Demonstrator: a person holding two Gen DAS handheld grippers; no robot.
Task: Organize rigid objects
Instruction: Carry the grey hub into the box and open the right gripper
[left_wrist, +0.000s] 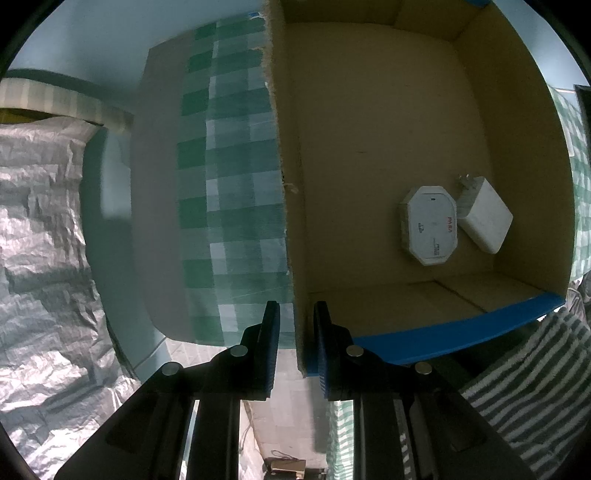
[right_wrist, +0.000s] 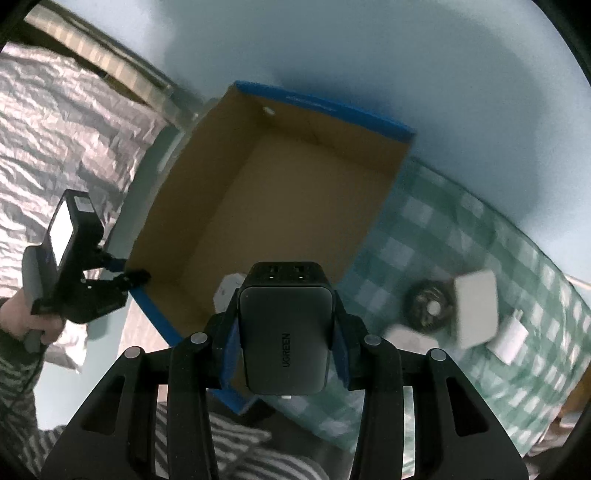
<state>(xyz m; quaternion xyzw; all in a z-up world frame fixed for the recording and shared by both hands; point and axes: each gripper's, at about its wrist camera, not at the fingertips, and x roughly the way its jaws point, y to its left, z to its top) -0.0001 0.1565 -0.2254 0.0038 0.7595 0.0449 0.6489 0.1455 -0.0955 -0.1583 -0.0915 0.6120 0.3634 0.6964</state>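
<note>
On the far left of the right wrist view, a person's hand (right_wrist: 27, 317) holds the left gripper (right_wrist: 127, 271), and its two fingers are pinched on the near corner wall of the cardboard box (right_wrist: 258, 206), holding the box in place. The left wrist view shows the same thing from above: the box wall stands between the two blue pads, and they are squeezed tight on it. The box has a blue outside and a brown inside. Two things are already lying in it, near one wall: a white eight-sided box (left_wrist: 430, 225) with red letters, and a white charger (left_wrist: 485, 214) touching its side. In the middle of the right wrist view, the right gripper (right_wrist: 284, 332) is grasping a black charger (right_wrist: 284, 332) with "UGREEN" written on it. It hangs in the air over the near edge of the box, so it looks like the next thing to go in. To the right, on the green checked cloth (right_wrist: 424, 229), more things wait: a dark round thing (right_wrist: 428, 304), a white block (right_wrist: 476, 308), and a small white plug (right_wrist: 511, 338). They are blurry, so it is hard to say what each one is. So the job looks only partly done: two things are in, one is on the way, and a few are left.
</note>
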